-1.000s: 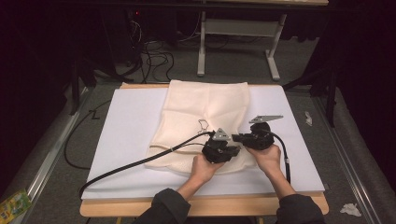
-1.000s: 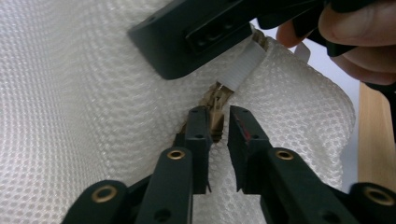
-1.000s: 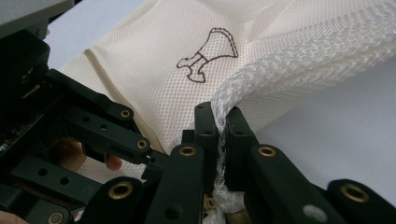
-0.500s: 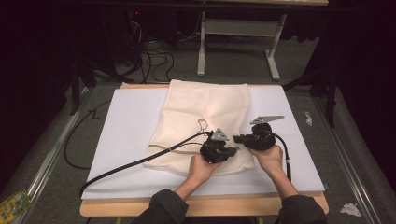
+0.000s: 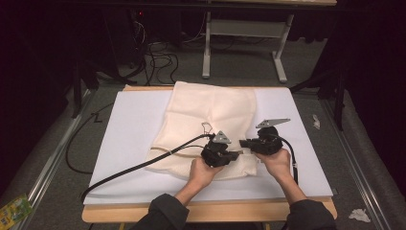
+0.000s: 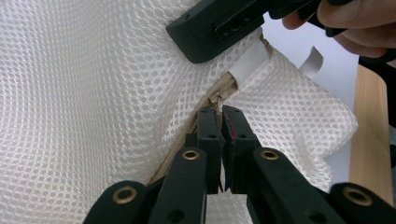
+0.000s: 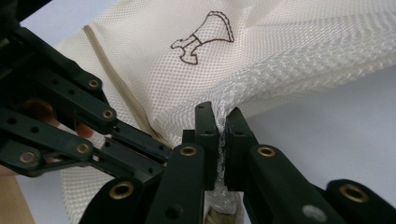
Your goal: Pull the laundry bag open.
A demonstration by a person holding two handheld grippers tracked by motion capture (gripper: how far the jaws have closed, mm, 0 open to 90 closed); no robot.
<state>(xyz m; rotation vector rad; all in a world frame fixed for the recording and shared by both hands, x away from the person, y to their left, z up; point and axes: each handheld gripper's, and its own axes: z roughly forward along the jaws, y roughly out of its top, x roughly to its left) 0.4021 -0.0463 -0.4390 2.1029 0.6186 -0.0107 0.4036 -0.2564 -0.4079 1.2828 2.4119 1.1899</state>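
A cream mesh bag point(image 5: 210, 110) lies flat on a white board. Both hands work at its near right corner. In the left gripper view, my left gripper point(image 6: 221, 114) is shut on the small metal zipper pull point(image 6: 218, 97) at the end of the beige zipper, beside a white ribbed tab point(image 6: 250, 63). My right gripper point(image 7: 222, 116) is shut on a bunched fold of the mesh at the bag's edge. From above, the left gripper point(image 5: 237, 154) and the right gripper point(image 5: 242, 143) point at each other, tips almost touching.
The white board point(image 5: 134, 143) covers a wooden table point(image 5: 210, 212). The left gripper's black cable point(image 5: 139, 167) runs across the board to the left. A brown stitched emblem point(image 7: 201, 39) marks the bag. Cables and a metal frame point(image 5: 282, 62) stand on the floor behind.
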